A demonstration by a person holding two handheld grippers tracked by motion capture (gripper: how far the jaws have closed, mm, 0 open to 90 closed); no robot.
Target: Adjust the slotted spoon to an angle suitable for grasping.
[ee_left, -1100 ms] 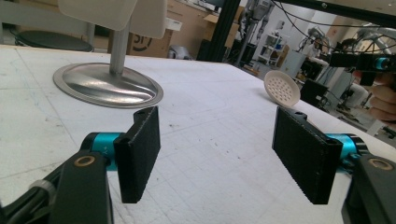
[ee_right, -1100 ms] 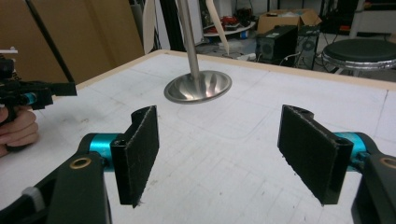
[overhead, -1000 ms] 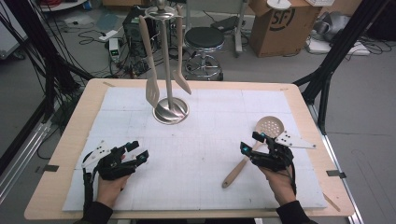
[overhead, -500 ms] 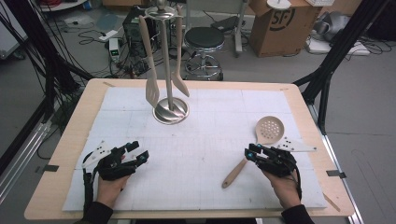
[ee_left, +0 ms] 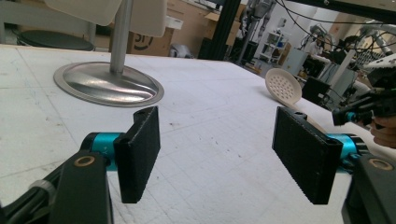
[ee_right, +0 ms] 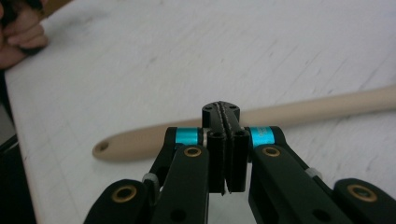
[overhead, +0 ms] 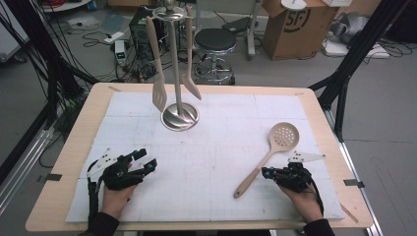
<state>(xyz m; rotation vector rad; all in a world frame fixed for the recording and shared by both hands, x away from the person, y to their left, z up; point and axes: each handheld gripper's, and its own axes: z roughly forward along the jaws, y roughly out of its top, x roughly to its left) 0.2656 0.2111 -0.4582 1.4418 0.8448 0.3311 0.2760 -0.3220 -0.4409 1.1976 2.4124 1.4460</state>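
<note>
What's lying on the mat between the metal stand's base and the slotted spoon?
Nothing: in the high view the stretch of white mat between the stand base and the slotted spoon is bare.

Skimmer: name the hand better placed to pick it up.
Right. The right gripper sits at the skimmer handle with its jaws shut, nothing between them. The left gripper, open, rests far across the mat.

A wooden table carries a white mat. On the mat, a rack stands beyond the left gripper; a spoon lies just beside the right gripper.
</note>
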